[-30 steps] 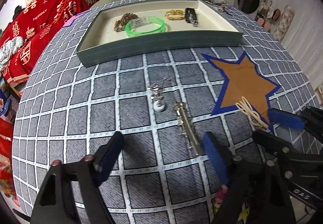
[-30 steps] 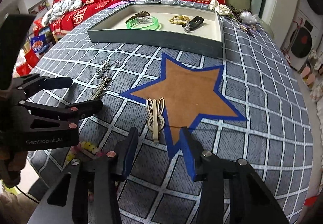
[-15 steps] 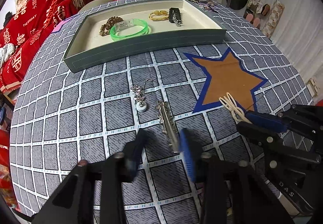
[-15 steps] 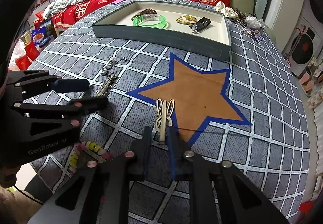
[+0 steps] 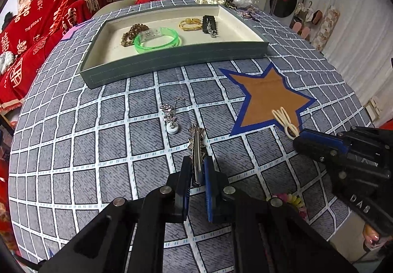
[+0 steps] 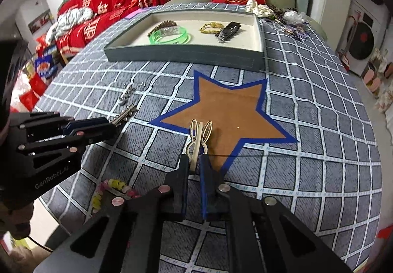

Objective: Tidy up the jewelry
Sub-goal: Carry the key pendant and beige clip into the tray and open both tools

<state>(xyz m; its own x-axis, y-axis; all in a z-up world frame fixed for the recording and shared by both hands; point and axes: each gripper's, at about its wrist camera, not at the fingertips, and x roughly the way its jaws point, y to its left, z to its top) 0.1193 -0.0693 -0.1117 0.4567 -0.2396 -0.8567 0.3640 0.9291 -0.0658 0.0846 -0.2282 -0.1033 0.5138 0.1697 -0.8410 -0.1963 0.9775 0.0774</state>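
Observation:
My left gripper is shut on the near end of a long silver hair clip lying on the checked cloth. My right gripper is shut on the near end of a cream rabbit-ear hair clip at the star's lower point. Each gripper shows in the other view: the right one, the left one. The grey tray at the back holds a green bangle, a brown bead bracelet, a gold bracelet and a black clip. A silver necklace with a white pendant lies on the cloth.
A brown star with a blue border marks the cloth. A colourful bead bracelet lies at the table's near edge. More jewelry is piled behind the tray. Red bedding and a sofa with a red cushion lie beyond the table.
Both grippers went from open to shut. The left closed on the silver hair clip, the right on the cream rabbit-ear clip, each moving forward onto its clip.

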